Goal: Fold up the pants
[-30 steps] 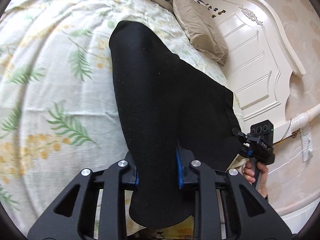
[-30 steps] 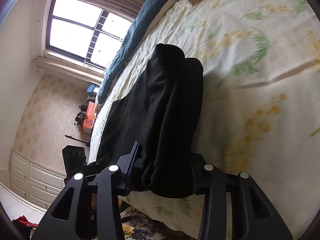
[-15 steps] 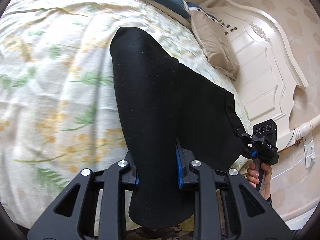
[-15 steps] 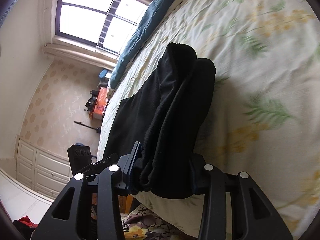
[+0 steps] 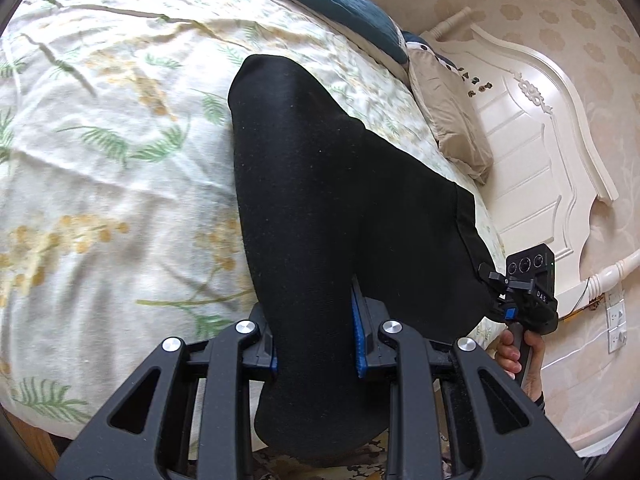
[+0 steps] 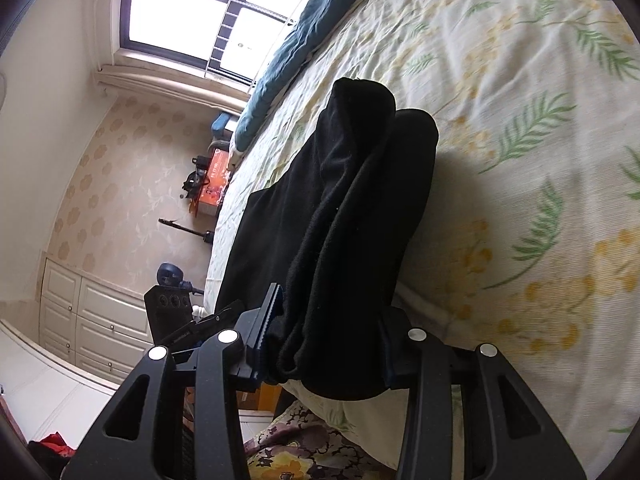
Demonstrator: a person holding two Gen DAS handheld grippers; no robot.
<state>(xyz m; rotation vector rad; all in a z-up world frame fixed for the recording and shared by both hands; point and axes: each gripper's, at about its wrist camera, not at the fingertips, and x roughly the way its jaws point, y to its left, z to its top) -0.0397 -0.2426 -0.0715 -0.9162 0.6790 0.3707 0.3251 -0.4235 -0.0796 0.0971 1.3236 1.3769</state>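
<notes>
Black pants (image 5: 320, 208) lie on a floral bedspread (image 5: 100, 184), stretched from the bed's near edge toward its middle. My left gripper (image 5: 316, 344) is shut on one end of the pants, with cloth hanging below the jaws. My right gripper (image 6: 332, 352) is shut on the bunched other end of the pants (image 6: 352, 216) at the bed edge. The right gripper also shows in the left wrist view (image 5: 520, 300), held by a hand. The left gripper shows in the right wrist view (image 6: 176, 312), beyond the cloth.
A beige pillow (image 5: 448, 120) and a dark blue blanket (image 5: 340, 4) lie at the head of the bed by the white headboard (image 5: 540, 152). A window (image 6: 200, 12), white cabinets (image 6: 92, 324) and an orange box (image 6: 214, 188) stand beyond the bed.
Both grippers have lifted and drawn back a little from the bed while keeping their hold. The pants have lifted and pulled tauter over the bedspread.
</notes>
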